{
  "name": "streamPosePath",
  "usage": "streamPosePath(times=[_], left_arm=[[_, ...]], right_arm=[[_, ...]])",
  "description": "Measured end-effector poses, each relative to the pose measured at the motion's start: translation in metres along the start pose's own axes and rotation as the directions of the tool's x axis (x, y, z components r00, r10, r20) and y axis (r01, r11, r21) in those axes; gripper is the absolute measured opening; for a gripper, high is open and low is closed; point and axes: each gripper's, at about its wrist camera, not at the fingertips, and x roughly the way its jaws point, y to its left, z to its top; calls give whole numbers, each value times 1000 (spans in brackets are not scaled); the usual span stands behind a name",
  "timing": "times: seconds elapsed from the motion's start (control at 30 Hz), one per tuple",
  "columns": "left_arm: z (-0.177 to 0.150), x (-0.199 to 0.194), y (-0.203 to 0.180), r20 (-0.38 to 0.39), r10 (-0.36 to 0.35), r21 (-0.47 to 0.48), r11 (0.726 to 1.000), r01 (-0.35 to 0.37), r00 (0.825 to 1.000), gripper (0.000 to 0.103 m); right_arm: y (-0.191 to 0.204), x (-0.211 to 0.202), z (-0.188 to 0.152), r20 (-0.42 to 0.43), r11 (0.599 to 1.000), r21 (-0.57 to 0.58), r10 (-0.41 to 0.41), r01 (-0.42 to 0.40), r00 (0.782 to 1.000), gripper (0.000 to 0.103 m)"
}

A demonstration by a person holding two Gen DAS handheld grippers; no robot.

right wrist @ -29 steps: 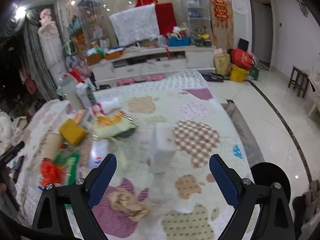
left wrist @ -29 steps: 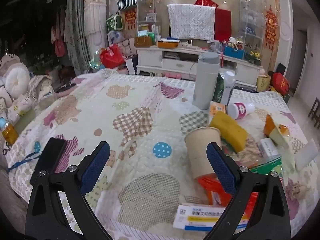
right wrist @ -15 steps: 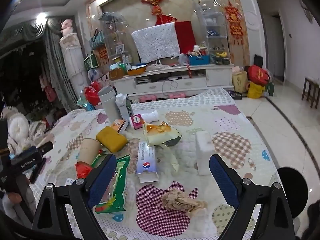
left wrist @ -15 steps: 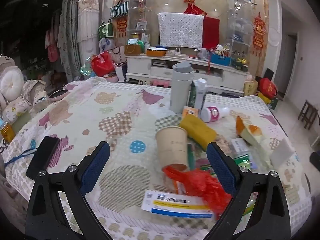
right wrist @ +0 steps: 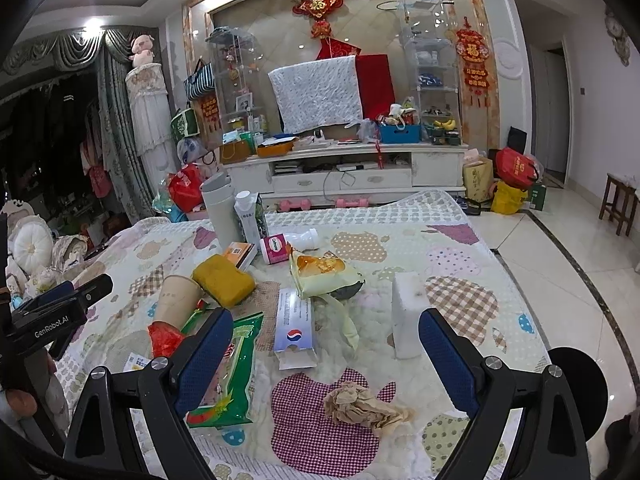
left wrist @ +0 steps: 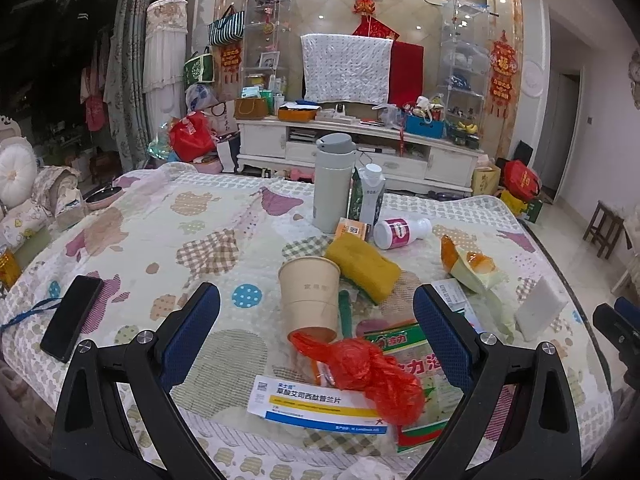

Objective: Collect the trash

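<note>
Litter lies on a patchwork-quilted table (left wrist: 140, 240). In the left wrist view a tipped paper cup (left wrist: 310, 298), a red plastic bag (left wrist: 372, 372) and a white-and-blue medicine box (left wrist: 316, 404) lie in front of my open left gripper (left wrist: 316, 320), which holds nothing. A green snack packet (left wrist: 416, 356) lies beside them. In the right wrist view my open right gripper (right wrist: 326, 348) hovers over a crumpled brown tissue (right wrist: 360, 404), a white carton (right wrist: 296, 328) and a white foam block (right wrist: 406, 312). A yellow bread wrapper (right wrist: 324, 274) lies beyond.
A grey thermos (left wrist: 332, 184), a milk carton (left wrist: 370, 196), a tipped pink-labelled bottle (left wrist: 400, 232) and a yellow sponge (left wrist: 362, 266) stand further back. A black phone (left wrist: 72, 318) lies at the left edge. A round black bin (right wrist: 576, 380) sits on the floor at right.
Both grippers have pulled back and up from the table, so more of the litter shows. Both stay open and empty.
</note>
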Motion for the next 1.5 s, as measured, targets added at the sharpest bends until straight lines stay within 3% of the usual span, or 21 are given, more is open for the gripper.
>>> streamPosePath(times=[1.5], left_arm=[[-4, -1, -18, -11, -48, 13, 999, 48, 999, 97]], right_arm=[[-4, 1, 0, 19, 997, -27, -65, 65, 998, 93]])
